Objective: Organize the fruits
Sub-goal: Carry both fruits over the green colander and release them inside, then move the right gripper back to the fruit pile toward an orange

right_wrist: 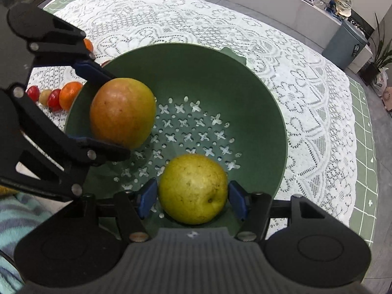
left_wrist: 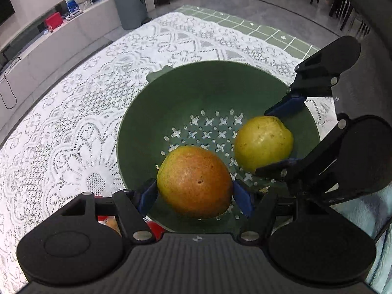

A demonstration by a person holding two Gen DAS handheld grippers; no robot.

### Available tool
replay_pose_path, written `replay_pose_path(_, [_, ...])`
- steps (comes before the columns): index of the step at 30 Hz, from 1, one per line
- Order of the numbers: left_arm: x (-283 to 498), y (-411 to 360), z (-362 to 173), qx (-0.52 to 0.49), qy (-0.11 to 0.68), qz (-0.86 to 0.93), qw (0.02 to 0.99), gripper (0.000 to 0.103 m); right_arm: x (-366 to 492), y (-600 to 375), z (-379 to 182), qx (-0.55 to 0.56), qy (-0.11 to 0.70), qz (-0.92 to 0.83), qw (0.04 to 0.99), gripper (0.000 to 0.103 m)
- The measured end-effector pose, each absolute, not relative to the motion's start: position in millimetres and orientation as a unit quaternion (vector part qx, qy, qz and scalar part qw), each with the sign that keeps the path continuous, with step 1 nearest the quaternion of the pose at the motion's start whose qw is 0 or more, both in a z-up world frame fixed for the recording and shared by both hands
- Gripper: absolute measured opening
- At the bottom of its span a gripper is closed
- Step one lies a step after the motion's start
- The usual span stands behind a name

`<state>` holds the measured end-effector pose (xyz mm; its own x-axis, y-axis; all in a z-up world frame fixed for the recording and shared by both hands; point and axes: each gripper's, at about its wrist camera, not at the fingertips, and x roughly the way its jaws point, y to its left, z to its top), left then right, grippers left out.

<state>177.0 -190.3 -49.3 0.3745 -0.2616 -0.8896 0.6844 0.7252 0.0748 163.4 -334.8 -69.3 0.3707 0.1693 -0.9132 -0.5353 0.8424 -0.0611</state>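
A green perforated colander (left_wrist: 201, 85) (right_wrist: 245, 93) sits on the lace tablecloth. My left gripper (left_wrist: 194, 196) is shut on an orange-red mango (left_wrist: 194, 183) and holds it inside the colander's near side; the mango also shows in the right wrist view (right_wrist: 122, 112). My right gripper (right_wrist: 193, 199) is shut on a yellow-green pear (right_wrist: 192, 188) inside the colander; the pear also shows in the left wrist view (left_wrist: 263, 143). Both fruits sit low in the bowl, side by side and apart.
Small fruits lie on the cloth left of the colander: an orange (right_wrist: 69, 94), red cherry tomatoes (right_wrist: 54, 99) and a pale small fruit (right_wrist: 45, 96). A grey bin (left_wrist: 129, 5) stands beyond the table. A green grid mat (right_wrist: 362, 147) shows under the lace.
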Motion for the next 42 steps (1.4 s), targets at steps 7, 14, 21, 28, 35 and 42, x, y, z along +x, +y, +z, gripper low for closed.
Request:
replay_pose_path(7, [178, -196, -54, 0.249, 0.484, -0.289, 0.787, 0.077, 162, -332, -70, -0.190, 0.521, 0.217, 0.803, 0.061])
replay_pose_path(14, [175, -205, -63, 0.268, 0.488, -0.287, 0.780, 0.077, 156, -330, -70, -0.218, 0.518, 0.203, 0.802, 0.062])
replay_pose_path(21, [173, -209, -65, 0.263, 0.493, -0.276, 0.782, 0.076, 145, -330, -61, -0.229, 0.501, 0.199, 0.811, 0.072])
replay_pose_path(28, [163, -204, -38, 0.249, 0.461, -0.270, 0.807, 0.077, 134, -336, -40, -0.216, 0.479, 0.184, 0.830, 0.078])
replay_pose_path(35, [143, -176, -8, 0.206, 0.430, -0.232, 0.848, 0.077, 116, -341, -16, -0.146, 0.448, 0.153, 0.869, 0.083])
replay_pose_path(42, [120, -124, 16, 0.139, 0.416, -0.189, 0.879, 0.077, 96, -331, -3, -0.035, 0.425, 0.150, 0.892, 0.083])
